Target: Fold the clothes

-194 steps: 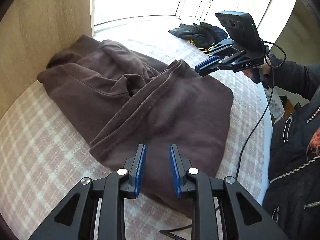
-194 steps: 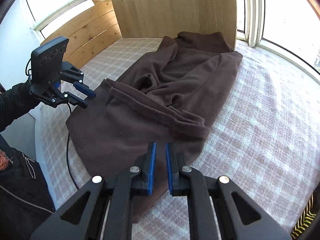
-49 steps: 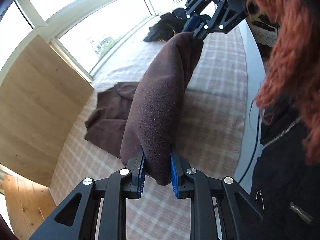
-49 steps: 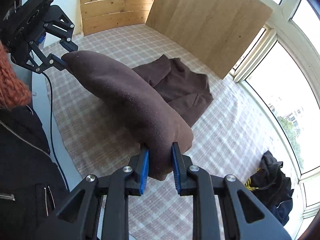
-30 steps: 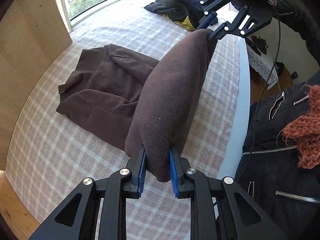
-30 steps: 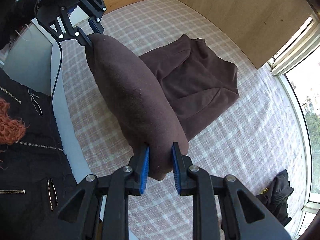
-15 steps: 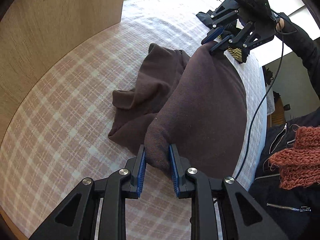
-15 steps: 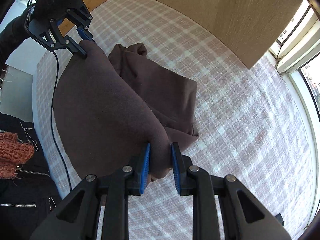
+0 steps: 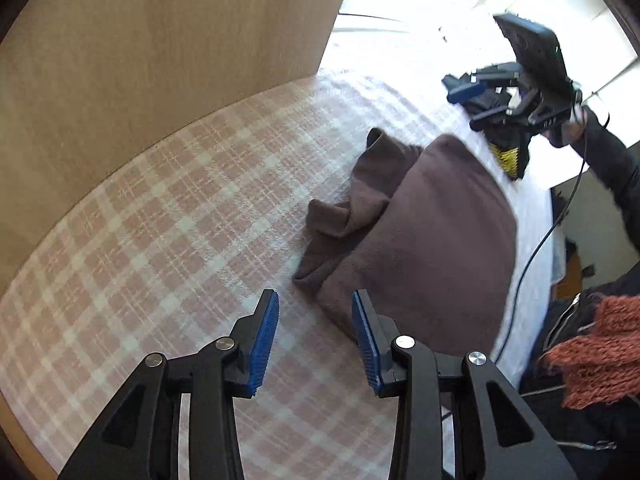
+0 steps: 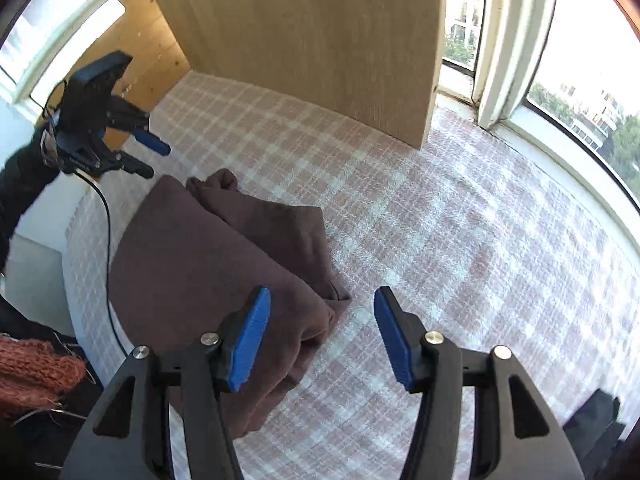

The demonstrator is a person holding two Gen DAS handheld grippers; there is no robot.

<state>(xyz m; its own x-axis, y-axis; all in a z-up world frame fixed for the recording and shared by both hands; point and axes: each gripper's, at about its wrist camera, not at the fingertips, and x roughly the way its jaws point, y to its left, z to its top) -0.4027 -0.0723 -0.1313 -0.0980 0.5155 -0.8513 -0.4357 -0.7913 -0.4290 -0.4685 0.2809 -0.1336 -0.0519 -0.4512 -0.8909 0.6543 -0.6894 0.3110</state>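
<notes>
A brown fleece garment [image 9: 420,232] lies folded over on itself on the pink plaid cover [image 9: 180,220], near the cover's edge by the person. My left gripper [image 9: 316,328] hovers just above one folded corner, jaws opening, and the cloth lies ahead of its right finger without touching the pads. In the right wrist view the garment [image 10: 208,264] fills the lower left. My right gripper [image 10: 322,316] is over the other folded corner, jaws opening, pads clear of the cloth. Each gripper shows in the other's view: the right gripper [image 9: 476,104], the left gripper [image 10: 156,158].
A tall wooden panel [image 9: 160,60] stands at the cover's far side, also the wooden panel [image 10: 320,40]. A dark clothes pile [image 9: 504,148] with yellow stripes lies beyond the garment. A person in a black jacket and orange knit scarf [image 9: 592,352] stands at the edge, cable [image 9: 532,256] hanging.
Both grippers carried the garment's lifted edge over and down onto its other half, then opened and let go. The fold now rests on the cover.
</notes>
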